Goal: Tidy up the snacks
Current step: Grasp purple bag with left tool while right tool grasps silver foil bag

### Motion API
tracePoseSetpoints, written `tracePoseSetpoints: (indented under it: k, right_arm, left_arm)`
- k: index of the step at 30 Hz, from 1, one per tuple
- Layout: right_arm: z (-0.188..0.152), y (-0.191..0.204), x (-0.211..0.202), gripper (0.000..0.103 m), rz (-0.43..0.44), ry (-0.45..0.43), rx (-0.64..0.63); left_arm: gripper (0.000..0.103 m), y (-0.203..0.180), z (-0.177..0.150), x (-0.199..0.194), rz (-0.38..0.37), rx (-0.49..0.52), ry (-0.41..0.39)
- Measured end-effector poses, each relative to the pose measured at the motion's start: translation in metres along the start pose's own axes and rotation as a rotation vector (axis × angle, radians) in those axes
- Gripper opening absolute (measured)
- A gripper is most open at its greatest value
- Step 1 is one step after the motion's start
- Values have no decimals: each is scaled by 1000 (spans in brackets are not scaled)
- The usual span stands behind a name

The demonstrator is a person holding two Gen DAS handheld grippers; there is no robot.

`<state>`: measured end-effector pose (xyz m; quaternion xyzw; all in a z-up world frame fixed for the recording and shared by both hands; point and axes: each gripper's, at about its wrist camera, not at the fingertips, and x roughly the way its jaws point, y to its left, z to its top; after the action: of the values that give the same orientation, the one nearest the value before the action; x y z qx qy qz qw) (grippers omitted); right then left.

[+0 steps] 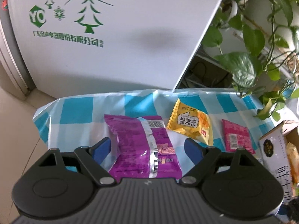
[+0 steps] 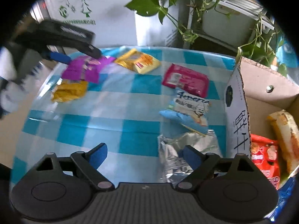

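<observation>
Purple snack packet (image 1: 143,147) between spread left tongs (image 1: 147,149), right tongs (image 2: 143,156) spread, low over checked tablecloth (image 2: 112,112)

Left wrist view low, close over purple packet (image 1: 142,145), right wrist view higher, wider, both facing the white board (image 1: 112,37).

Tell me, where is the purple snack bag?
The purple snack bag lies between the left gripper's open fingers, left of the yellow packet.

"America" on blue-white snack packet (image 2: 188,110)
</observation>
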<state>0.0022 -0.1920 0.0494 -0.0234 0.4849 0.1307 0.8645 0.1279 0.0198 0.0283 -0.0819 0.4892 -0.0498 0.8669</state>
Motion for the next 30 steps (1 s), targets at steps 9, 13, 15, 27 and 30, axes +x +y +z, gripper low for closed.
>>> tracePoseSetpoints:
  k: [9,13,15,27,30]
  right_arm:
    - [-2,-30,0,91,-128,-19,105]
    - [-3,-20,12,94,-172,-5,44]
    - [-3,-16,15,96,-182,3,30]
    - [-12,-10,-22,92,-30,-26,120]
    - [-17,-13,-24,92,-51,-30,221]
  left_arm:
    - [76,-8,-6,31,116,21,57]
    - [72,-8,-10,29,121,50,49]
    - [70,-6,-11,27,117,45,52]
    - [68,9,-13,22,94,17,71]
    - [68,7,-13,22,100,15,73]
